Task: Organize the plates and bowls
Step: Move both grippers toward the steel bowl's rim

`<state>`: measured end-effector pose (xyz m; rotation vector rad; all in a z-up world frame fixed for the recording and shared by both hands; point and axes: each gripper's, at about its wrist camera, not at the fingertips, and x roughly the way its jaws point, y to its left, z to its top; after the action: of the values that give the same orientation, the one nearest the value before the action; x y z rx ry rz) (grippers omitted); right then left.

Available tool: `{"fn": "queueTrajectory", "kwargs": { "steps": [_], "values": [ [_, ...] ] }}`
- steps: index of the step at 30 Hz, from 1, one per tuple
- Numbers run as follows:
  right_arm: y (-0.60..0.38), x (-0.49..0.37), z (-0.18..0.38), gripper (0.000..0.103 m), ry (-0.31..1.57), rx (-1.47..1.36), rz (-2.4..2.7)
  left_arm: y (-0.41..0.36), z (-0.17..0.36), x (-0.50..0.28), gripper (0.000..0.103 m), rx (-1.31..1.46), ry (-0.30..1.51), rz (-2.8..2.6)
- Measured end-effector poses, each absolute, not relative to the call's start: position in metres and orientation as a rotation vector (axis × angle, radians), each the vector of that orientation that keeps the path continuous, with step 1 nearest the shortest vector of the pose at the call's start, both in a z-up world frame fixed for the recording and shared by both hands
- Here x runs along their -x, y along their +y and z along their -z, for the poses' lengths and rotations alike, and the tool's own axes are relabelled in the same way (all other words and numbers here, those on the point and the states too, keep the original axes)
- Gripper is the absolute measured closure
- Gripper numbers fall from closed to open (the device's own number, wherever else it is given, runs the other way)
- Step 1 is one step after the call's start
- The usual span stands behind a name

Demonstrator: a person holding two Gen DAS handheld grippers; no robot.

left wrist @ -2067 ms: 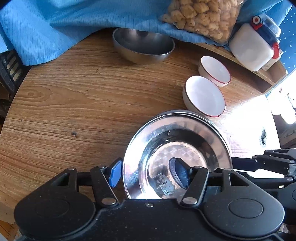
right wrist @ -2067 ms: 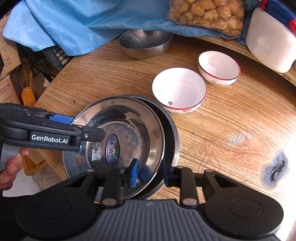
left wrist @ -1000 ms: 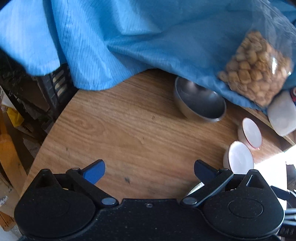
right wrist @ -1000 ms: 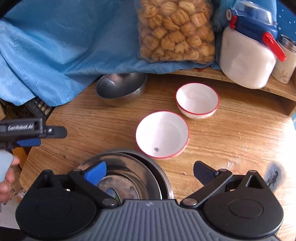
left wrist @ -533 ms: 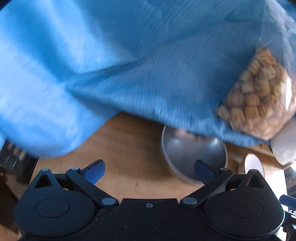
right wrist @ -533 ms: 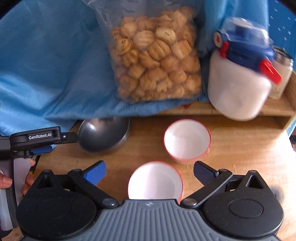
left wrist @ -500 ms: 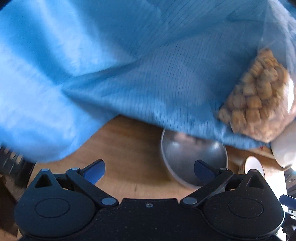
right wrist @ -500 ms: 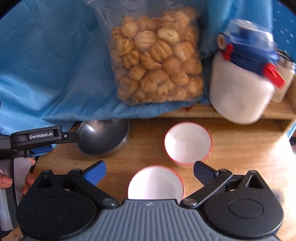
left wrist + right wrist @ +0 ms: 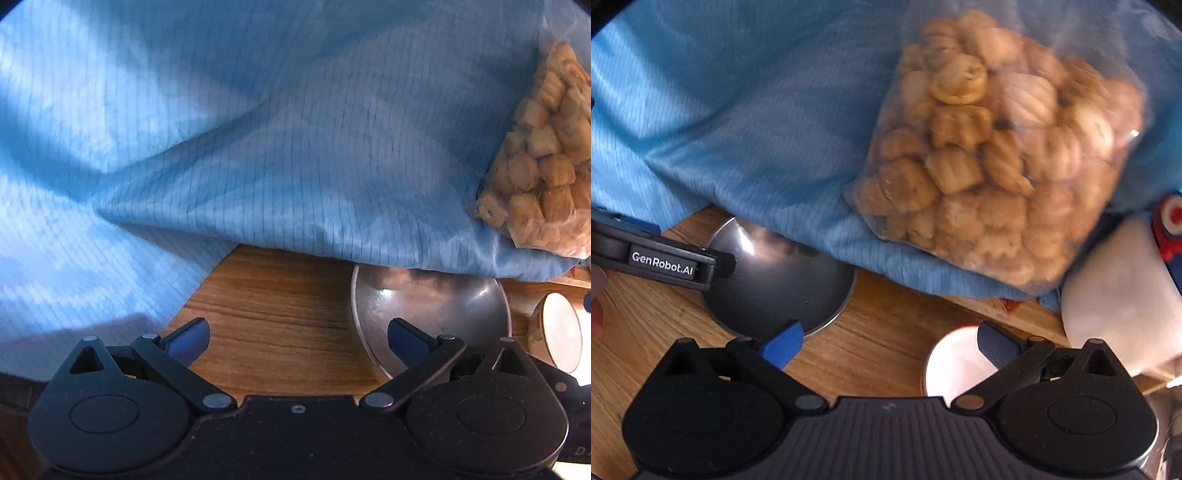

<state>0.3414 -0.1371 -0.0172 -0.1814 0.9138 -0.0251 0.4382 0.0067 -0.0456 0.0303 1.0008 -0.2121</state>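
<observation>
Two hand-held grippers, left [image 9: 297, 338] and right [image 9: 888, 341], gape wide over one steel bowl [image 9: 783, 284] and one white bowl [image 9: 955, 363] at the surface's [image 9: 280, 295] far edge.

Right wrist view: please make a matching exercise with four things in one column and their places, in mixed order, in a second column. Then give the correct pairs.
Things:
1. steel bowl
2. white bowl
3. snack bag
4. white jar

Places:
A. lying on the blue cloth
B. at the far right edge
C. partly under the cloth's hem, at the left
D. low in the picture, behind the right gripper's right finger

Pairs: 1-C, 2-D, 3-A, 4-B
</observation>
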Motion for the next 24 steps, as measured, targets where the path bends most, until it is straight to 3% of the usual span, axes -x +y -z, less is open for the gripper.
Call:
{"fn": "queueTrajectory", "kwargs": {
  "steps": [9, 13, 19, 21, 24],
  "values": [
    [-0.125, -0.359, 0.026, 0.001, 0.880, 0.194, 0.018, 0.011, 0.046, -0.445, 0.003, -0.031, 1.010, 0.136],
    [-0.118, -0.368, 0.036, 0.006, 0.885, 0.161, 0.003, 0.012, 0.048, -0.444, 0.008, -0.038, 1.012, 0.152],
    [-0.110, -0.382, 0.045, 0.024, 0.903, 0.056, -0.019, 0.003, 0.046, -0.437, 0.032, -0.008, 1.022, 0.176],
    [-0.115, -0.389, 0.048, 0.024, 0.916, 0.027, -0.035, -0.001, 0.046, -0.436, 0.048, 0.002, 1.024, 0.198],
    [-0.119, -0.393, 0.053, 0.026, 0.917, 0.008, -0.059, -0.007, 0.046, -0.437, 0.060, 0.022, 1.039, 0.212]
  ]
}}
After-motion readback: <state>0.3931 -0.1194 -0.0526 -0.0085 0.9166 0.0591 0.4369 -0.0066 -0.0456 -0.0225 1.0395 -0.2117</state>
